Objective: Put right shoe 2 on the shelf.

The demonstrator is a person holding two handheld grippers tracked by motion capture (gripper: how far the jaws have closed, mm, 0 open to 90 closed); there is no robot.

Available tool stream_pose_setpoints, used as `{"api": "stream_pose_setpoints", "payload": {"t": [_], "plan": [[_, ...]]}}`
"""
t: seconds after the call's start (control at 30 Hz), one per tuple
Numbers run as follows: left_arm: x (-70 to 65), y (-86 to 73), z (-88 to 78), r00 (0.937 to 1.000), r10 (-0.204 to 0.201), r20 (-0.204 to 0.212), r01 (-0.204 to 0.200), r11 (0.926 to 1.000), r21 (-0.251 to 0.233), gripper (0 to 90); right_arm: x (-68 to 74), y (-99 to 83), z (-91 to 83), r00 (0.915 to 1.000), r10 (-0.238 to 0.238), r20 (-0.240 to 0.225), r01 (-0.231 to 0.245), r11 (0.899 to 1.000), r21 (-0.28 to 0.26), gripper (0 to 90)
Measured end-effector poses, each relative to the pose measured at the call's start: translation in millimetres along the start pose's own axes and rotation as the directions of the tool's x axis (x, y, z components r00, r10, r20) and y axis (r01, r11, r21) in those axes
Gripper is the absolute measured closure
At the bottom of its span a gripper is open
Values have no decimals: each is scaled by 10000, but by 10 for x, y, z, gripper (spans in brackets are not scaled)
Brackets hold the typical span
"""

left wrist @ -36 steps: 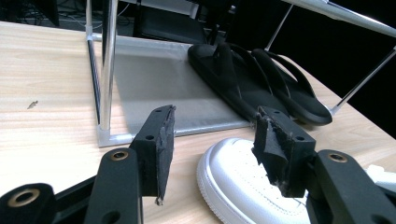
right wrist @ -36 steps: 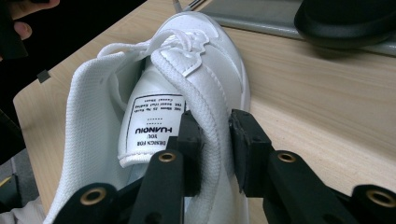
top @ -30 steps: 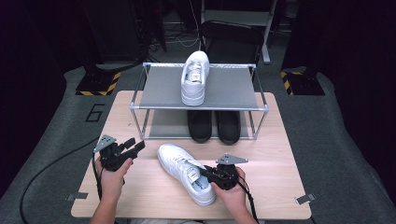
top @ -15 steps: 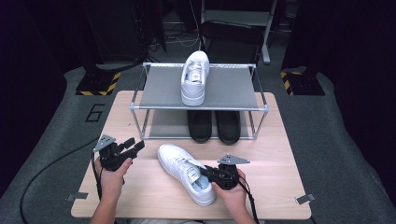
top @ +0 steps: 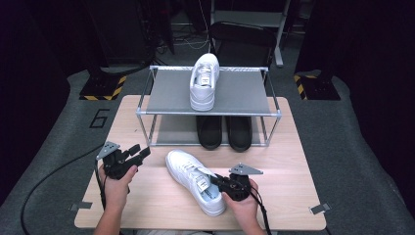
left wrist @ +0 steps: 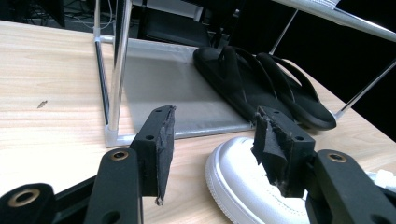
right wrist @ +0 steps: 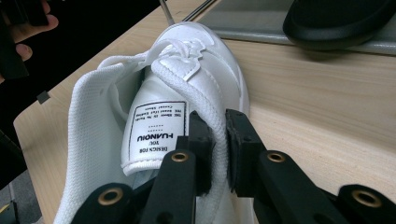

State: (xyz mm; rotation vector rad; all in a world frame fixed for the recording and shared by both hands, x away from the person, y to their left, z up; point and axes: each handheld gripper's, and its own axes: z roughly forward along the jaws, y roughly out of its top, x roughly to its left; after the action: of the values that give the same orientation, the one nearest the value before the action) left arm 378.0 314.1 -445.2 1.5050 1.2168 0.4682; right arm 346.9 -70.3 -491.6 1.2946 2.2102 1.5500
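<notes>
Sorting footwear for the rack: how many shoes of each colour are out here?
White sneakers: 2, one on the rack's top shelf, one on the table
Black sandals: 2, under the shelf
Total: 4

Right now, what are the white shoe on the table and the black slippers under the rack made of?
The white shoe looks like smooth leather or fake leather: a soft sheen, stitched seams, and a woven padded collar. The black slippers look like matte rubber or foam, moulded in one piece with no stitching. I can't be sure from looks alone.
</notes>
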Motion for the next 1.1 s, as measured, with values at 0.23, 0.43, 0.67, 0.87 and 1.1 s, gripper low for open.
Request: {"api": "stream_pose_setpoints", "payload": {"t": [0.23,0.43,0.67,0.87,1.1], "plan": [[16,3,-14,10000,-36,-84,36,10000,-86,479,15,-15,-7,10000,27,-31,-28,9998,-174,812],[30,1,-14,9999,-57,-118,56,9999,-128,479,30,-54,-30,9999,118,-8,-118,9987,-493,813],[26,-4,-12,9998,-30,-180,28,9999,-126,478,43,-106,-90,9982,575,139,-558,9931,-1030,812],[15,-16,2,9999,-27,-145,26,10000,-33,478,60,-124,-222,9923,1234,130,-1197,9796,-1616,812],[-19,-21,26,9998,77,-173,-77,10000,-24,473,-6,-74,-387,9851,1675,389,-1555,9643,-2144,810]]}}
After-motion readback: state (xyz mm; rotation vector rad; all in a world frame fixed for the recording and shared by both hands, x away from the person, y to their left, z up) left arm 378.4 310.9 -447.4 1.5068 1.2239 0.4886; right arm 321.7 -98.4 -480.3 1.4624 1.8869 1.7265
